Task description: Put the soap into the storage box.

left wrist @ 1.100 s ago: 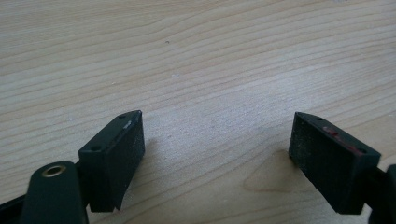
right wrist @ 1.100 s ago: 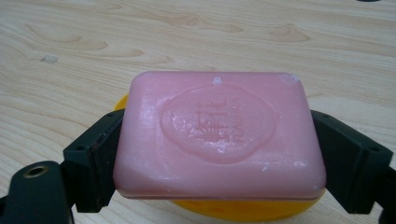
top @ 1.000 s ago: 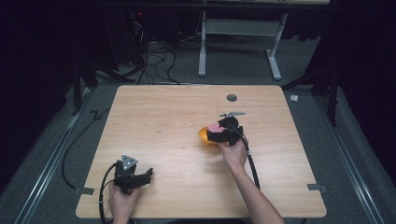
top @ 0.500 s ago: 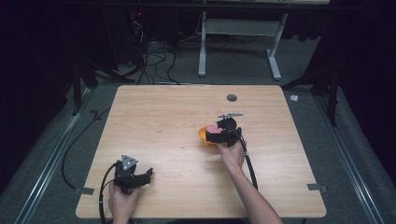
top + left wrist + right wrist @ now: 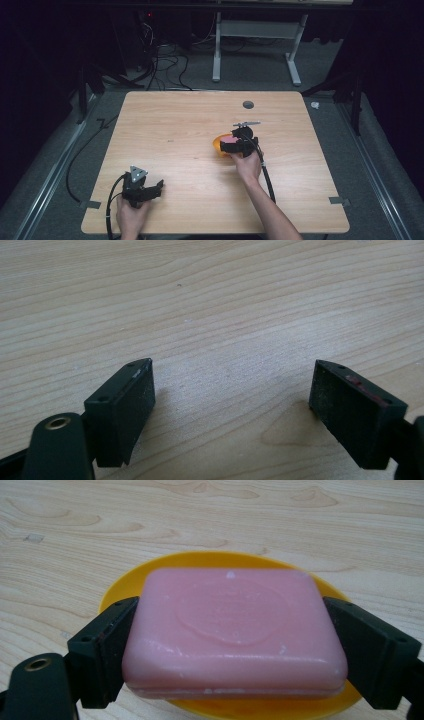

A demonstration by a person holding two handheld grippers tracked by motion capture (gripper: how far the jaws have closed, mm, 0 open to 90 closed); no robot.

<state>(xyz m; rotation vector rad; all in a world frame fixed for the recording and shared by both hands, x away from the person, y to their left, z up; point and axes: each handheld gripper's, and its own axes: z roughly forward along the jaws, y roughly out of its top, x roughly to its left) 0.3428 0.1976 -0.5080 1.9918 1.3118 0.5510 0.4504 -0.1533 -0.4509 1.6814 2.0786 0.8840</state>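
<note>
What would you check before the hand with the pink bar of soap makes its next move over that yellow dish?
1. Grip: the right gripper has a jaw pressed on each end of the pink rectangular soap bar: ok.
2. Bar level between the jaws, not tilted: ok.
3. Round yellow plastic dish lies directly beneath the bar: ok.
4. Bar resting on the dish or lifted off it: cannot tell.
5. Left gripper open, holding nothing, over bare wood: ok.
6. Left gripper apart from the dish on the light wooden table: ok.
</note>
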